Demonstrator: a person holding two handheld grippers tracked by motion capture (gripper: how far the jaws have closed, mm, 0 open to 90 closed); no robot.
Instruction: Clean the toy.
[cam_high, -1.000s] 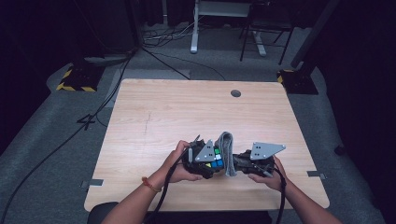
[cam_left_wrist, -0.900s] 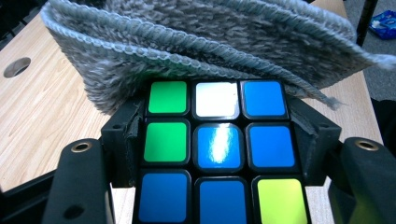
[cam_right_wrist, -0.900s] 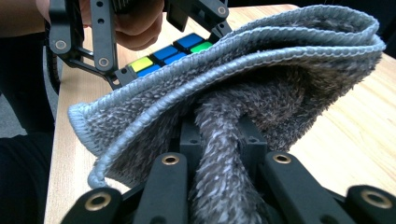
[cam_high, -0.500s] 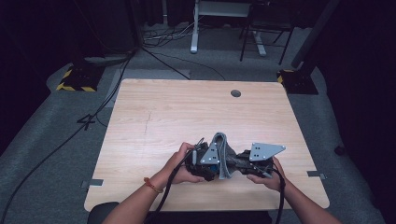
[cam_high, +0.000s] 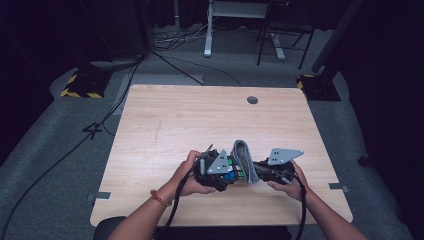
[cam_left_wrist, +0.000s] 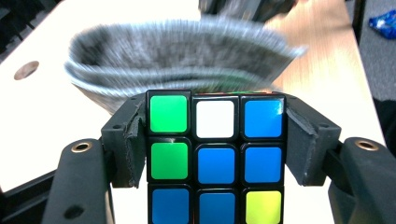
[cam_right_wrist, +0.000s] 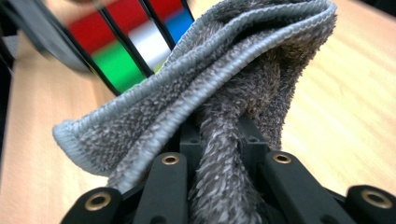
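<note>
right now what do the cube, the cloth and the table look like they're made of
Cube: probably hard plastic, a black frame with glossy coloured tiles that catch the light. Cloth: looks like grey terry or microfibre, fuzzy pile with a stitched edge, folding limply. Table: pale wood-grain top, matte; whether solid wood or laminate is unclear.

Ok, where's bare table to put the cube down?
The table is bare from the round hole at the far edge down to the grippers. It's crowded only near the front edge, where cube and grey cloth meet.
</note>
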